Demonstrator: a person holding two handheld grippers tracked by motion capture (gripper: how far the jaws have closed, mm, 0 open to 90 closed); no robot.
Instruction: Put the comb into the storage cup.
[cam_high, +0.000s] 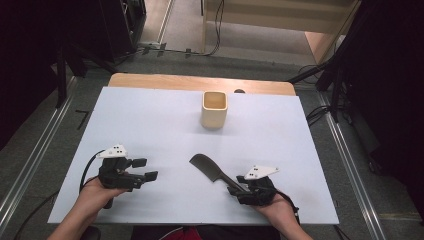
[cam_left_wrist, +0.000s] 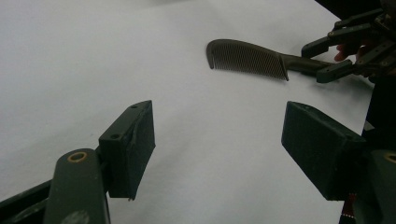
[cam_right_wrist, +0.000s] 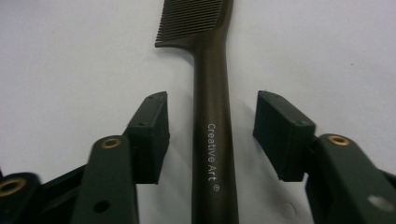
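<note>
Right tongs (cam_right_wrist: 211, 135), item one: I have them low at the near right of the table (cam_high: 150, 120), jaws part-way in and straddling the handle of the comb (cam_right_wrist: 212, 140). Bare table shows on each side of the handle, so the pads are not yet pressing on it. From the high view, these tongs (cam_high: 239, 181) sit at the handle's near end, with my right hand (cam_high: 275, 210) behind them.

Comb, item two: dark brown, lying flat on the white table, handle toward the right tongs, toothed head pointing away and to the left. White lettering on the handle reads "Creative Art". The left gripper view shows the comb (cam_left_wrist: 252, 58) lying well beyond that pair's jaws, and the right tongs (cam_left_wrist: 327, 58) set about its handle.

Left tongs (cam_left_wrist: 219, 144), item three: jaws wide, nothing between them but table. They (cam_high: 147, 170) hover at the near left, well apart from the comb, held in my left hand (cam_high: 97, 192).

Cup (cam_high: 214, 109), item four: cream, squarish, open-topped, upright near the table's far edge, well apart from both tongs.
</note>
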